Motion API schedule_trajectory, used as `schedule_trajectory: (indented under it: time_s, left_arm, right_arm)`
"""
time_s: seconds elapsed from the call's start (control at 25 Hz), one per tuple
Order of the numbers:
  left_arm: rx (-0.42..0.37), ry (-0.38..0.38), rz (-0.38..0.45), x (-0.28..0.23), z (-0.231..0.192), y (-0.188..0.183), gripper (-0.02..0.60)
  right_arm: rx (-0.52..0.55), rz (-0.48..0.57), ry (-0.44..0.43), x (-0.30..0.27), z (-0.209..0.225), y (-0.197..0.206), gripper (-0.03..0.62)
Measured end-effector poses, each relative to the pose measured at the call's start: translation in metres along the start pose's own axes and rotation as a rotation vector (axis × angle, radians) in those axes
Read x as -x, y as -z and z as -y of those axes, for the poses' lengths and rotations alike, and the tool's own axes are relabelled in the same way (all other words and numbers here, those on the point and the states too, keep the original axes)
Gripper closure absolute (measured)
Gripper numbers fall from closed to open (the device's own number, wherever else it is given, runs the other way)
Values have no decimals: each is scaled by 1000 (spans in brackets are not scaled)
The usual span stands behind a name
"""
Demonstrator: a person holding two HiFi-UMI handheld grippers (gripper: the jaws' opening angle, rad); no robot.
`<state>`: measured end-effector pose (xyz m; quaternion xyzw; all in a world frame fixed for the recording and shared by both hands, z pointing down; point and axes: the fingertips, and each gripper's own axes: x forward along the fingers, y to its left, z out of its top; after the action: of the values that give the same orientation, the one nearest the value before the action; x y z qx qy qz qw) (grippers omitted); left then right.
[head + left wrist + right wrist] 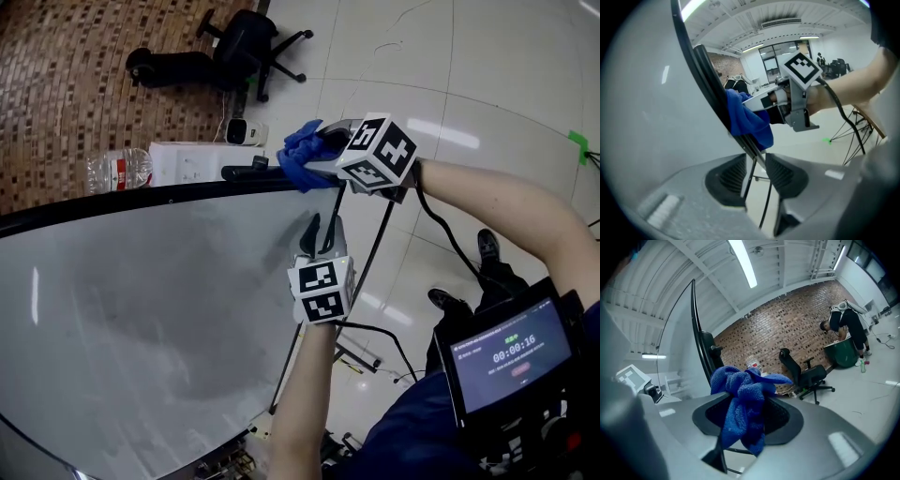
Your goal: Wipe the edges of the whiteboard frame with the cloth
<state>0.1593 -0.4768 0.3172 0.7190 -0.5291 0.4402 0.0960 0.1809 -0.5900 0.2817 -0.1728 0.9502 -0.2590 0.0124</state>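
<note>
– Little of the wiping is being shown as finished. The cloth [300,150] is being pressed against the whiteboard frame [712,91] at the corner where the far edge meets the side edge. No wiped stretch is being told apart from an unwiped one.
– So the rest is being judged as left?
– Most likely. The long far edge and the side edge running down toward the person are being counted as yet to be covered.
– How is the cloth being held?
– It is being clamped in a bunch by the right tool [743,401]. The jaws are being pressed shut on it, with folds spilling out above and below.
– And the left tool [755,171]?
– Nothing is being gripped there. Its jaws are being held only narrowly apart, with the frame's side edge lined up between the tips, near the cloth. Whether the pads are touching that edge is not being made plain.
</note>
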Motion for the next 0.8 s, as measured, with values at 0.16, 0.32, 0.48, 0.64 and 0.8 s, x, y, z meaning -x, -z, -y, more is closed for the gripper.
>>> schedule_trajectory:
  time_s: [0.16,0.32,0.48,0.64,0.8]
  left_arm:
    - [20,11,-35,-12,3,14,457]
    - [39,47,-65,-17,10,26,457]
    - [55,66,-70,-25,10,35,459]
    - [81,61,-71,-29,4,39,459]
    - [74,88,-71,-40,30,38,459]
  right_arm:
    - [-21,-12,25,-6,11,13,407]
    - [-45,-17,47,-13,20,26,407]
    - [-104,38,64,-12,26,29,407]
    - [-201,110,81,-20,26,27,408]
    - [-301,182,145,3,51,35,408]
